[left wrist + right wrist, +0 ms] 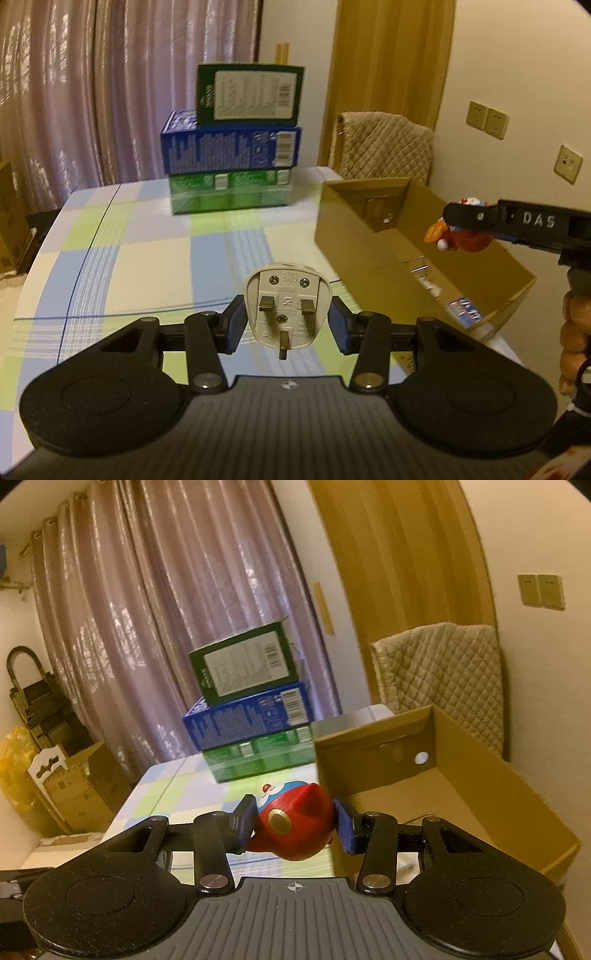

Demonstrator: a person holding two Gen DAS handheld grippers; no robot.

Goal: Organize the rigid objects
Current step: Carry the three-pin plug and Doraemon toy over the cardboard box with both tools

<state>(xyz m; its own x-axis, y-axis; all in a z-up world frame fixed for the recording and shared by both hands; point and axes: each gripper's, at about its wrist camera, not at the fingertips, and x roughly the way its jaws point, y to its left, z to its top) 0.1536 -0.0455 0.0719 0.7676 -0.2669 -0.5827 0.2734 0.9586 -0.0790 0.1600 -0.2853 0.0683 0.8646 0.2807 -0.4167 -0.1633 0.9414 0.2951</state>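
Observation:
My left gripper (287,321) is shut on a grey three-pin plug adapter (286,306), pins facing the camera, held above the checked tablecloth. My right gripper (295,821) is shut on a red toy figure (295,823) with a white and blue face. In the left wrist view the right gripper (467,216) holds the toy (465,238) over the open cardboard box (343,236). The box (369,746) stands at the right of the table; small items lie on its floor.
A stack of three cartons, dark green (251,92) on blue (229,147) on light green (229,192), stands at the table's far side. A quilted chair back (388,147) is behind the box. Curtains, wall sockets and floor boxes (81,786) surround the table.

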